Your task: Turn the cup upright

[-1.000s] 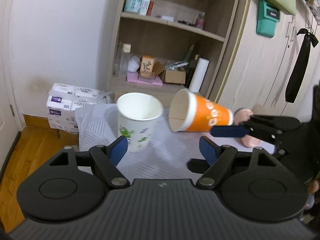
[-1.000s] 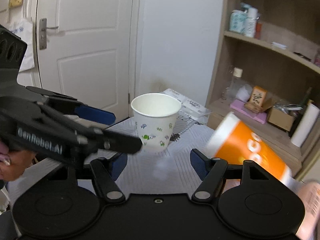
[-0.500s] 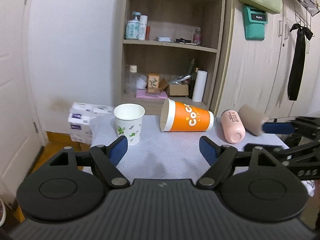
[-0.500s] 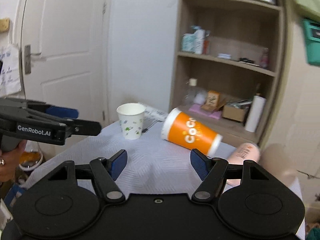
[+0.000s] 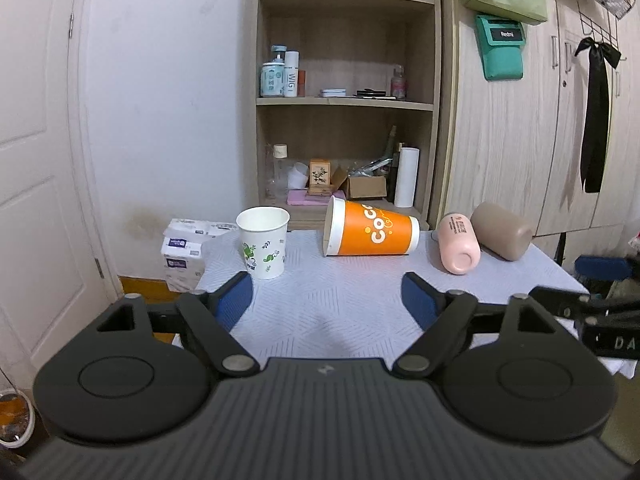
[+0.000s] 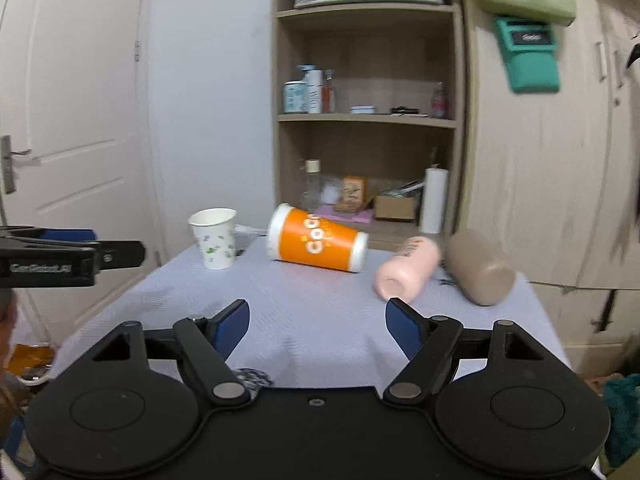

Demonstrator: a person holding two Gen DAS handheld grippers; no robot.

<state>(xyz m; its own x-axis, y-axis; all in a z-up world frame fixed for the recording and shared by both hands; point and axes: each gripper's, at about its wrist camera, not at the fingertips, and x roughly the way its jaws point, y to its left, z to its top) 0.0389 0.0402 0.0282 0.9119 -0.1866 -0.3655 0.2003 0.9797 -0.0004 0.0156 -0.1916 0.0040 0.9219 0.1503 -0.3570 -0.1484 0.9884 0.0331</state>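
Left wrist view: the orange cup (image 5: 374, 233) is seen lying on its side at the far middle of the cloth-covered table (image 5: 328, 312), its open mouth turned toward the white paper cup (image 5: 263, 241), which stands upright just to its left, apart from it. To the right of the orange cup's base a pink bottle (image 5: 459, 249) and a tan bottle (image 5: 502, 236) are laid on their sides, close beside each other — whether they touch cannot be told. The left gripper (image 5: 327, 297) is held back over the near part of the table with its blue-padded fingers (image 5: 234, 300) spread wide and nothing between them.

From the right wrist, the same row is shown from further right and slightly blurred: white paper cup (image 6: 214, 238), orange cup (image 6: 318, 243), pink bottle (image 6: 408, 272), tan bottle (image 6: 478, 266). The right gripper (image 6: 318, 325) is likewise released, jaws wide apart, nothing gripped. Only here is the left gripper seen from outside, at the left edge over the table's side; only in the left view is a pack of tissues (image 5: 182, 249) shown on the floor beyond the table — and the shelf unit (image 5: 346, 100) behind is visible in both.
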